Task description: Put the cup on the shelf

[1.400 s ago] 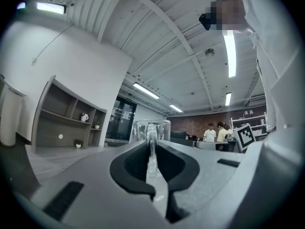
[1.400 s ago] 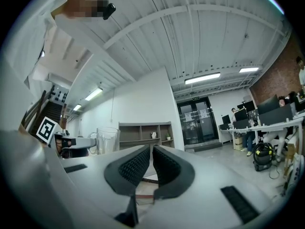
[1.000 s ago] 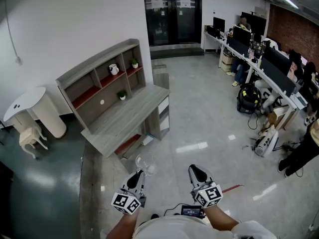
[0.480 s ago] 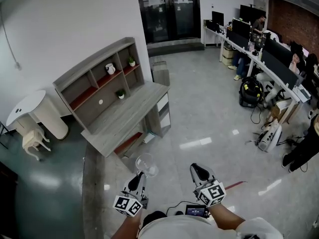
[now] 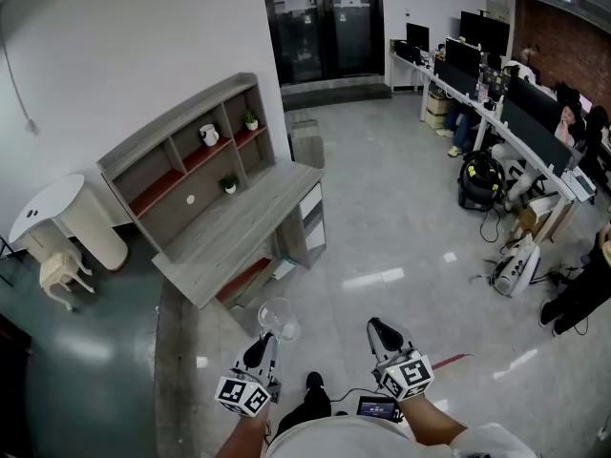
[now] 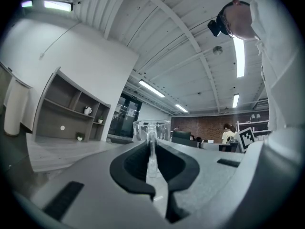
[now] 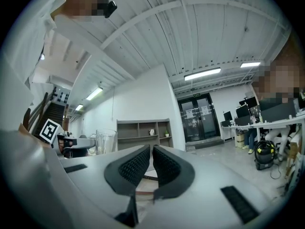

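Left gripper view — cup point(image 6: 160, 130) half-hidden between jaws.

**Open-plan office with a polished floor point(image 5: 401, 227)**
A long row of desks point(image 5: 496, 134) with dark monitors point(image 5: 539, 127) runs along the far right, where people point(image 5: 462, 127) sit at work before a brick wall point(image 5: 563, 36). Glass doors point(image 5: 325, 22) close the far end. Strip lights point(image 6: 238, 56) line the white ceiling. A grey desk point(image 5: 239, 227) with a shelf unit point(image 5: 181, 160) stands against the left wall.
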Available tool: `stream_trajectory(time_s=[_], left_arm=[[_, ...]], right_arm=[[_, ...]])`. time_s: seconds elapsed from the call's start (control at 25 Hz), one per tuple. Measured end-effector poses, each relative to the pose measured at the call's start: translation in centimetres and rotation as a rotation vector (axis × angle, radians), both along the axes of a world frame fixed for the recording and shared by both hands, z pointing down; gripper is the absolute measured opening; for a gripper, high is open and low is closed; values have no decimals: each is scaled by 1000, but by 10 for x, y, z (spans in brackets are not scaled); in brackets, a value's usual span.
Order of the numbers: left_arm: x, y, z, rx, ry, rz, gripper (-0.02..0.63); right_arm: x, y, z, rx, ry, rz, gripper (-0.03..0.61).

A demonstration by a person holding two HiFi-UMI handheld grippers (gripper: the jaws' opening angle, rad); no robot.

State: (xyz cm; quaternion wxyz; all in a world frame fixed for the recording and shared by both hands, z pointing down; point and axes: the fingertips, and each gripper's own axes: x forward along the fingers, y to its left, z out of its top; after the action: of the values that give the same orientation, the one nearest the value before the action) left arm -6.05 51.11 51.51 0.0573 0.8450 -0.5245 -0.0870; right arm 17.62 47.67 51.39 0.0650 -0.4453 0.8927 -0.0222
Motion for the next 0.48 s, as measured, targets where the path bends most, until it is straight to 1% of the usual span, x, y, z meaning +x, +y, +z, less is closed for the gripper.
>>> stream_trajectory(time_s=[0.2, 0.36, 0.48], left_arm=[[-14, -39, 0, 11, 28, -20, 23], [-27, -81, -7, 27, 19, -20, 23], [-35, -114, -8, 26, 10, -21, 23]], right_arm=[[2, -30, 2, -3, 2, 30, 44], [-2, -70, 4, -15, -1, 57, 44], [-14, -104, -2, -4, -2, 53, 44]])
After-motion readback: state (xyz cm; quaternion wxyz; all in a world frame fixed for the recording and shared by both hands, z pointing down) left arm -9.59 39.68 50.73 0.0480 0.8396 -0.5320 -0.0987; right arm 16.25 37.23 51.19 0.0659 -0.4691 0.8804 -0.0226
